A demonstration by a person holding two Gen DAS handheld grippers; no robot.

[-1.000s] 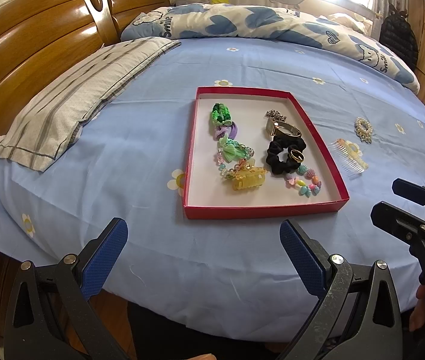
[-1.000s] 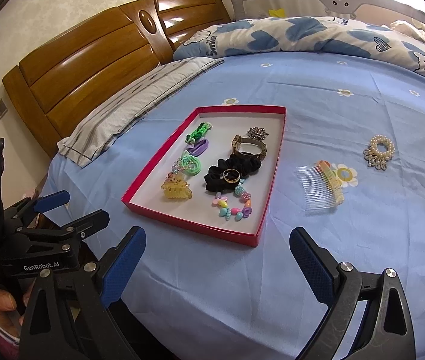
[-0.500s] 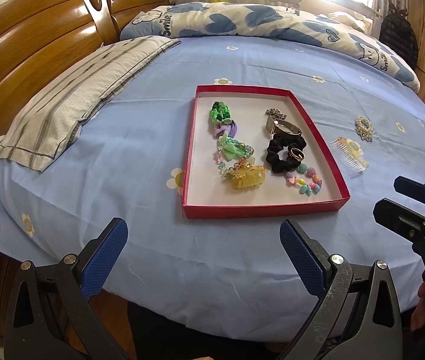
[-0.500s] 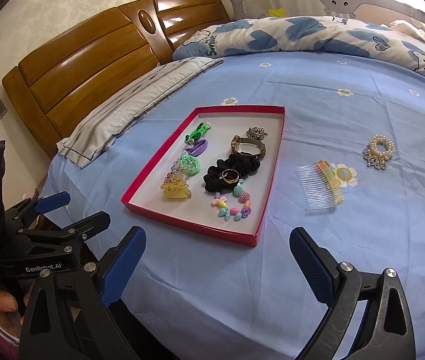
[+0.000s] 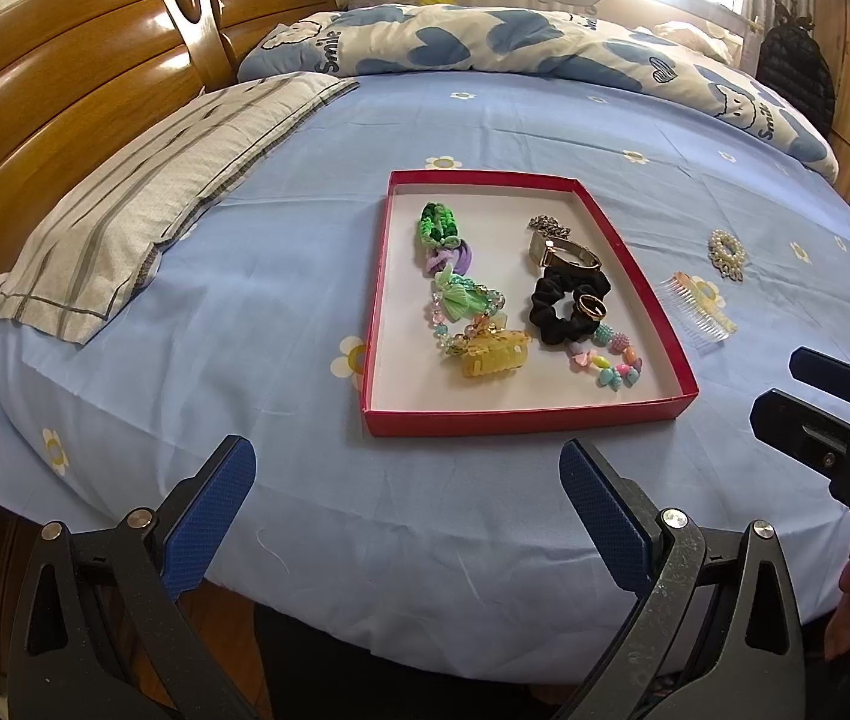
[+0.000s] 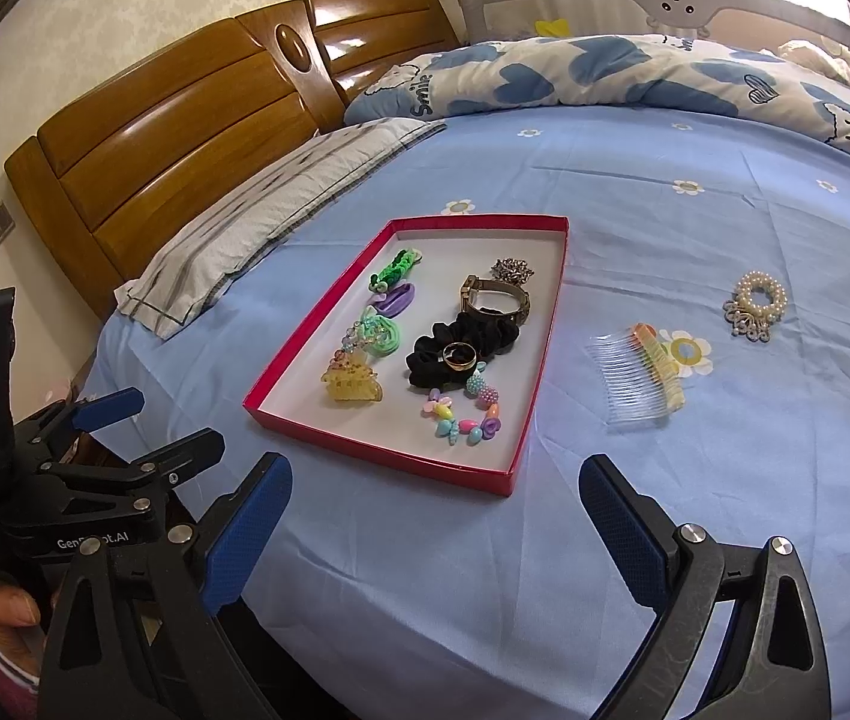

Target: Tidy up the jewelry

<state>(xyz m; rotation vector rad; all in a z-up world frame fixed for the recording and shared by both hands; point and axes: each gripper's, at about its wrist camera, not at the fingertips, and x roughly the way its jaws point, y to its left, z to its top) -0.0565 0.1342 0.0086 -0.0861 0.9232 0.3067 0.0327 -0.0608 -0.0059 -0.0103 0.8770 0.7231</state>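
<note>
While both grippers hang at the near edge of the bed, nothing is held. Left gripper: blue-padded fingers spread wide, empty, over the blue sheet. Right gripper: fingers likewise wide apart, empty.

Red tray sits flat on the sheet, mid-bed, ahead of both grippers. Inside it, left column: green knitted piece at the far end, purple twist touching it, green bow with bead string, then yellow claw clip nearest. Right column: silver chain piece, watch just beside it, black scrunchie with a gold ring lying on it, and a pastel bead bracelet at the near end.

Outside the tray, to its right on the sheet: clear hair comb with a yellow-orange top, close to the tray, and a pearl brooch farther right, apart from the comb.

Striped pillow lies left of the tray against the wooden headboard; a blue heart-print duvet is bunched along the far side.
</note>
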